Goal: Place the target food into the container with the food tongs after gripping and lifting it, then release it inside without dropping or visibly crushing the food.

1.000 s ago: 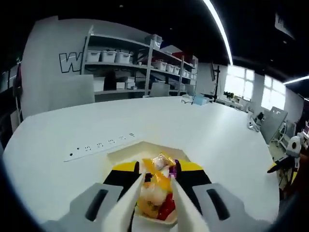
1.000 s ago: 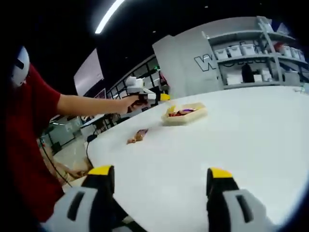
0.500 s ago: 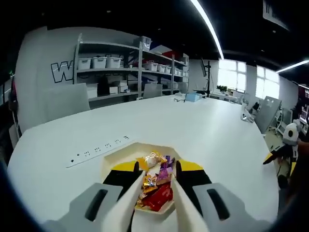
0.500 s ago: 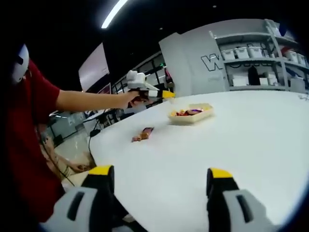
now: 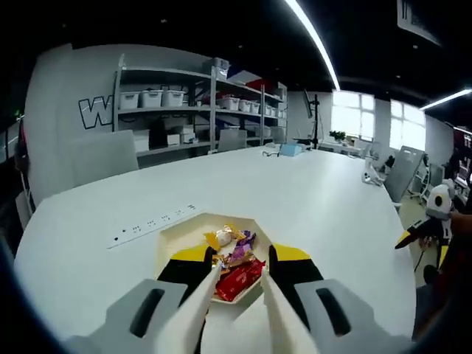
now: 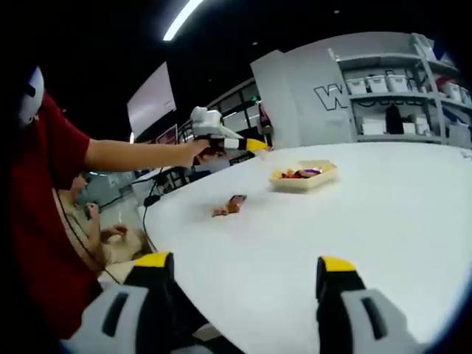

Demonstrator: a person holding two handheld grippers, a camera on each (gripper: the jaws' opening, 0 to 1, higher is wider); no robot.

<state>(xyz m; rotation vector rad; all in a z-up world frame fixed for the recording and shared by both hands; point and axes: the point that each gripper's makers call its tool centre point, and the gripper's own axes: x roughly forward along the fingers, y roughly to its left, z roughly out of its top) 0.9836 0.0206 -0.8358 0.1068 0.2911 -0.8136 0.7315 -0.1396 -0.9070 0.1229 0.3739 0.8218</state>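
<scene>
My left tongs (image 5: 236, 276) gape empty over the container (image 5: 171, 237) — remaining snack (image 6: 230, 205) looks light, crinkly; pinch mid-wrapper; right tongs (image 6: 237, 274) open too.

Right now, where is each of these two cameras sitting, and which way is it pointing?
Left gripper view: rides on the left gripper, looking along its jaws and white tongs down at the container of wrapped snacks on the white table.
Right gripper view: rides on the right gripper, facing across the table toward the person's outstretched arm.
Shared: table, container, shelving.
</scene>
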